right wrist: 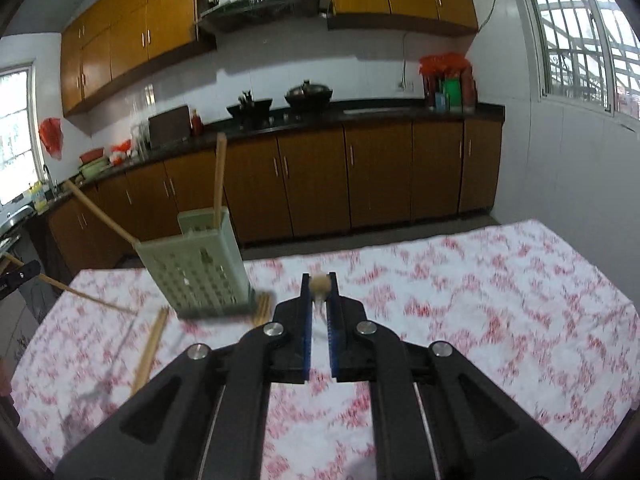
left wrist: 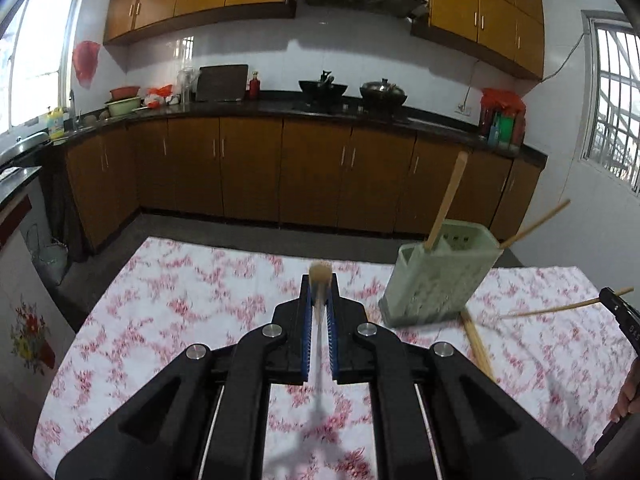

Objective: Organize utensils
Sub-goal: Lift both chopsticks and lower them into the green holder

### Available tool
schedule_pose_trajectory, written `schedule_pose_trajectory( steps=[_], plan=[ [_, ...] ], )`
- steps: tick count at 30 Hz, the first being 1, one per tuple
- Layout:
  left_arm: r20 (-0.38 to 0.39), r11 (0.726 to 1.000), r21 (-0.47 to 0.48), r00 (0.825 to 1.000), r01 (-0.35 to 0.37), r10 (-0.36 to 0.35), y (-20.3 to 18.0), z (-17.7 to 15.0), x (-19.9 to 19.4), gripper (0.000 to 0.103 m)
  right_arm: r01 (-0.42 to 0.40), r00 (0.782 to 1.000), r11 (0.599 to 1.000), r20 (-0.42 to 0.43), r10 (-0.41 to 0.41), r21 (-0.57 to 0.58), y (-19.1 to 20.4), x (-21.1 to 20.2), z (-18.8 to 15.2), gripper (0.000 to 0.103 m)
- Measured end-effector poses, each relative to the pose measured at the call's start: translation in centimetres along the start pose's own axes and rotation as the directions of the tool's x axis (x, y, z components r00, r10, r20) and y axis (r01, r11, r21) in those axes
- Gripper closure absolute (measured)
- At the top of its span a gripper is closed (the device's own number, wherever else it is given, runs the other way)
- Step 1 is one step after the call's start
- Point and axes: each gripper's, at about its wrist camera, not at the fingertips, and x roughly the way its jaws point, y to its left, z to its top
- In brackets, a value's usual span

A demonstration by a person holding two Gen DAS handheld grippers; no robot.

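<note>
The left gripper [left wrist: 320, 286] has its jaws nearly closed on a chopstick [left wrist: 320, 276], end-on above the cloth-covered surface [left wrist: 180, 300]. Right of it stands the green holder [left wrist: 434, 280] with chopsticks inside. The right gripper [right wrist: 320, 286] likewise pinches another chopstick [right wrist: 320, 285].

Both the left gripper [left wrist: 320, 280] and the right gripper [right wrist: 320, 280] are matte black with angular linkage arms; round silver screws mark the joints; ribbed blue pads [left wrist: 306, 340] line the fingers; thin steel rods run beneath.
</note>
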Motion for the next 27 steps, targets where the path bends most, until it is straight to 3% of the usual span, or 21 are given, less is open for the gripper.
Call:
schedule_pose_trajectory(
  steps=[5, 9, 15, 17, 22, 24, 27],
  plan=[
    [0.038, 0.998, -0.013, 0.997, 0.067, -0.067, -0.5, 1.9, -2.1, 0.096, -0.073, 0.995, 0.997, 0.074, 0.073, 0.004, 1.2, -2.1, 3.4, 0.095],
    [0.088, 0.992, 0.007, 0.988, 0.129, -0.129, -2.1, 3.2, -4.2, 0.096, -0.169, 0.973, 0.986, 0.157, 0.167, 0.001, 2.7, -4.3, 6.5, 0.095],
    [0.232, 0.986, 0.033, 0.959, 0.161, -0.164, -5.2, 6.0, -6.1, 0.096, -0.24, 0.932, 0.97, 0.273, 0.238, -0.028, 5.5, -5.5, 9.9, 0.095],
    [0.29, 0.985, 0.028, 0.942, 0.17, -0.171, -6.5, 7.7, -6.1, 0.096, -0.241, 0.925, 0.97, 0.294, 0.241, -0.039, 6.4, -5.1, 10.7, 0.095],
    [0.39, 0.988, 0.018, 0.909, 0.151, -0.146, -8.4, 9.8, -4.5, 0.096, -0.232, 0.927, 0.971, 0.289, 0.238, -0.055, 8.0, -2.3, 11.7, 0.095],
    [0.392, 0.988, 0.017, 0.908, 0.151, -0.145, -8.9, 9.7, -3.2, 0.096, -0.233, 0.935, 0.971, 0.264, 0.238, -0.051, 8.1, -0.8, 11.7, 0.095],
    [0.355, 0.989, 0.023, 0.924, 0.146, -0.144, -9.5, 8.4, -0.4, 0.096, -0.231, 0.948, 0.972, 0.216, 0.235, -0.04, 8.2, 1.4, 11.0, 0.095]
  ],
)
